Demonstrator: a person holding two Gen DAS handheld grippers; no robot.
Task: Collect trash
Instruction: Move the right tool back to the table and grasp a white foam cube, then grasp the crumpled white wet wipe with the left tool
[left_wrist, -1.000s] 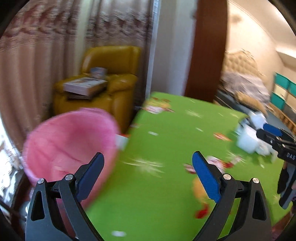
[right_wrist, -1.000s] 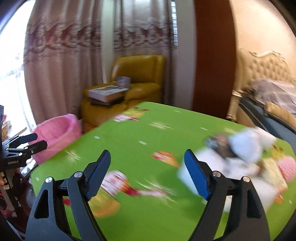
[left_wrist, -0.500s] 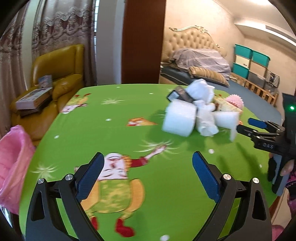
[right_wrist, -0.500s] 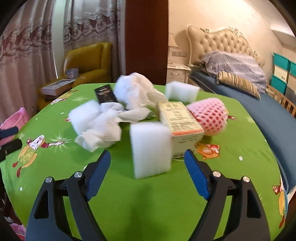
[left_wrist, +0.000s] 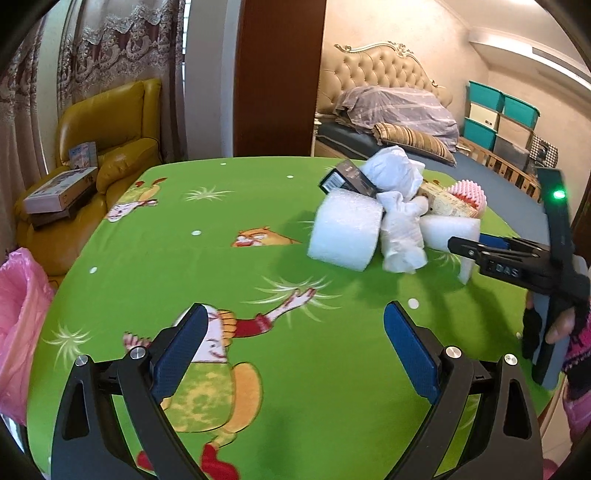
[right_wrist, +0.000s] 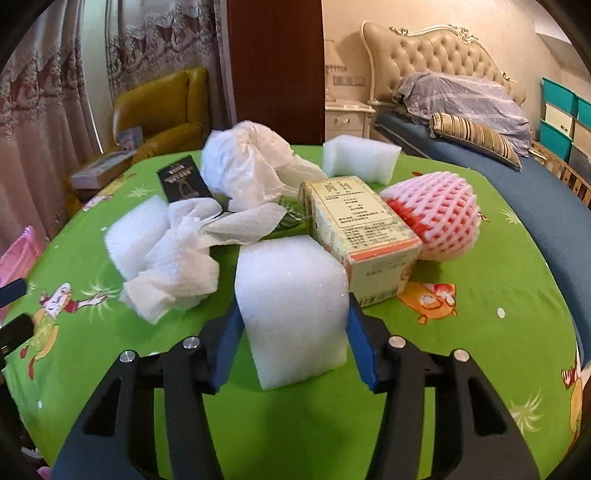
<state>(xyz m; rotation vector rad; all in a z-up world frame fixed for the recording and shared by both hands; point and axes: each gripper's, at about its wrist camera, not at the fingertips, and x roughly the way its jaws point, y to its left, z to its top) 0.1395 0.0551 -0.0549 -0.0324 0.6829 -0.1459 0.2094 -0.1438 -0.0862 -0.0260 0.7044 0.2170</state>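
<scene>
A pile of trash lies on the green cartoon tablecloth: a white foam block, crumpled paper towel, a white plastic bag, a black box, a carton, pink fruit netting and more foam. My right gripper has its blue pads on both sides of the near foam block, touching it. My left gripper is open and empty above the cloth, left of the pile. A pink bin bag hangs at the table's left edge.
A yellow armchair with boxes stands beyond the table's far left. A bed and teal storage boxes are at the right. The right gripper's body shows at the right edge of the left wrist view.
Both grippers swung right from the pink bag toward the pile. My right gripper moved forward and narrowed its jaws around the near foam block. My left gripper stays open.
</scene>
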